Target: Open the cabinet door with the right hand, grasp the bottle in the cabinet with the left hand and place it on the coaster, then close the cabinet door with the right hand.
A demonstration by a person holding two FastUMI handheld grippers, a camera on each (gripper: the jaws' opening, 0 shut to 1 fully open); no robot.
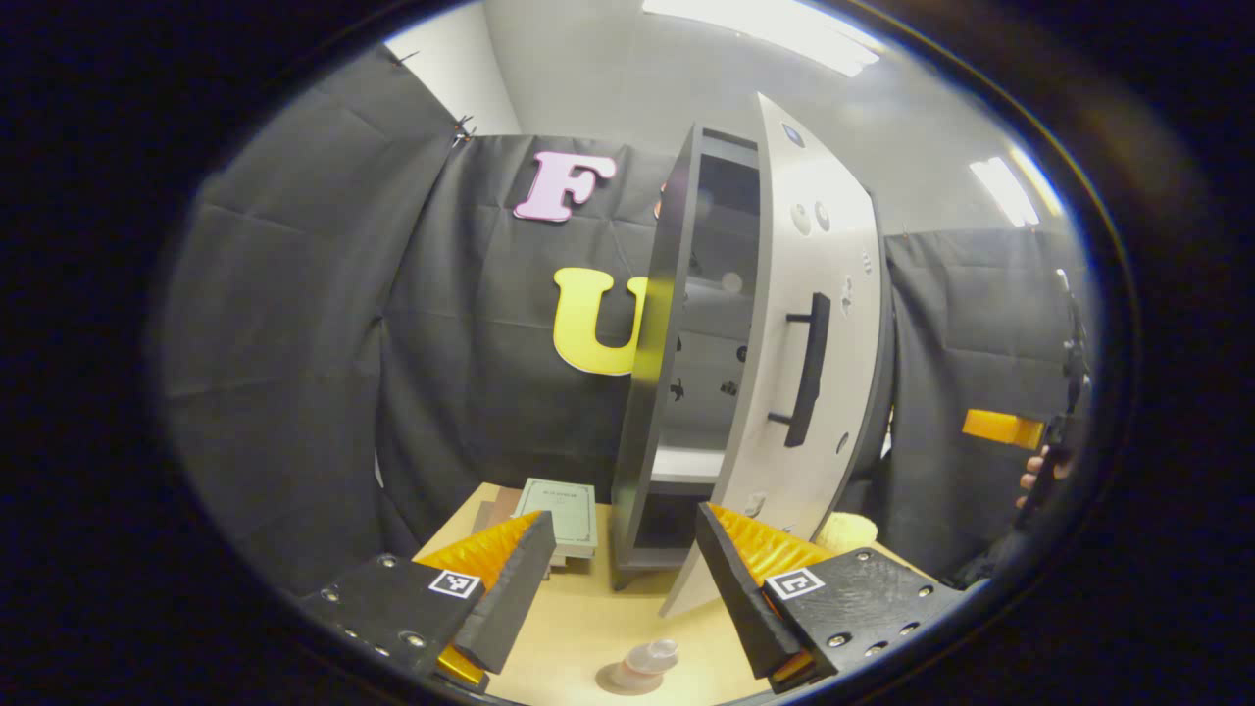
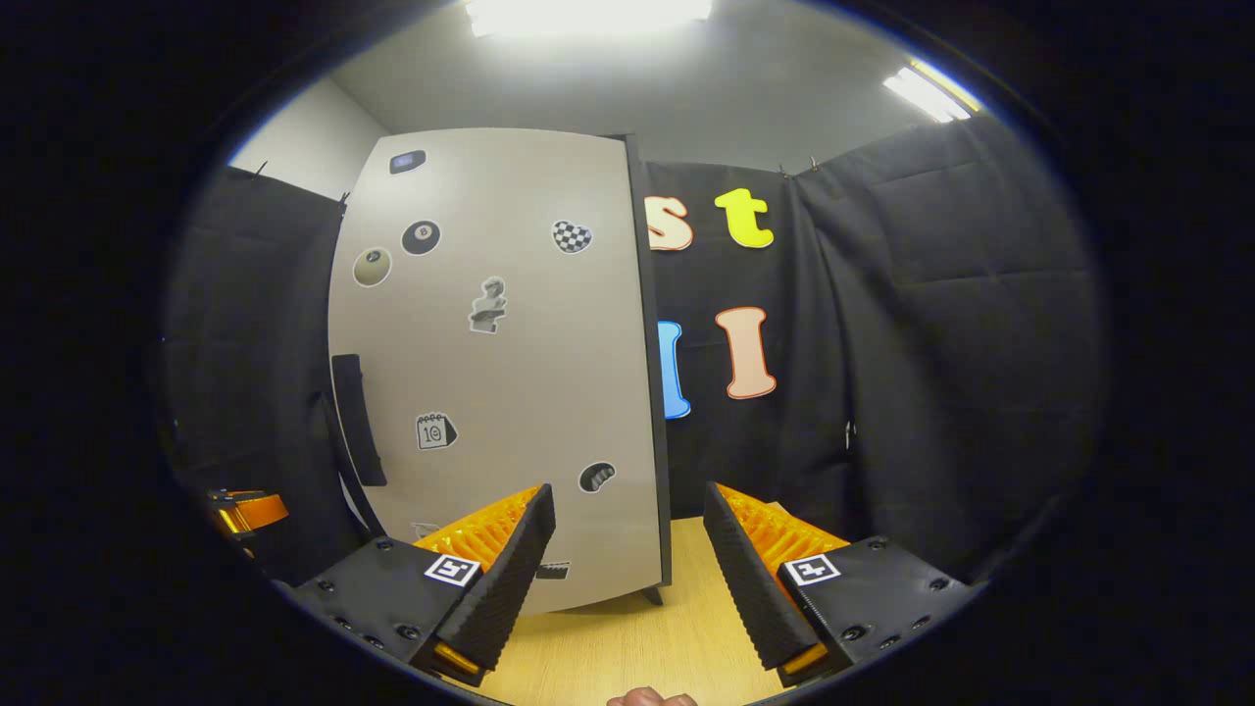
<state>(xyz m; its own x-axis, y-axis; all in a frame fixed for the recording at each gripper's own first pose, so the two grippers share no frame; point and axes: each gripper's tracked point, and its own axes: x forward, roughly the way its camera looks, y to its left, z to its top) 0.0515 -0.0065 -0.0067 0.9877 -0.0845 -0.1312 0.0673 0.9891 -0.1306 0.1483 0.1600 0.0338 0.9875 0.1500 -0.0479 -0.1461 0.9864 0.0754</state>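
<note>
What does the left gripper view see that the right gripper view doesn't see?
Left gripper view: the cabinet's dark inside with a shelf, a green book on the table, and what looks like a small clear bottle on a round coaster.

Right gripper view: the stickers seen from the front, and the table bare beside the door.

Both: the grey cabinet door partly open, its black handle, and an open, empty claw, left claw and right claw.

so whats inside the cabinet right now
Through the gap beside the part-open door, the cabinet shows a pale shelf and a dark lower bay; no bottle is visible there. The door covers the right part of the interior.
</note>
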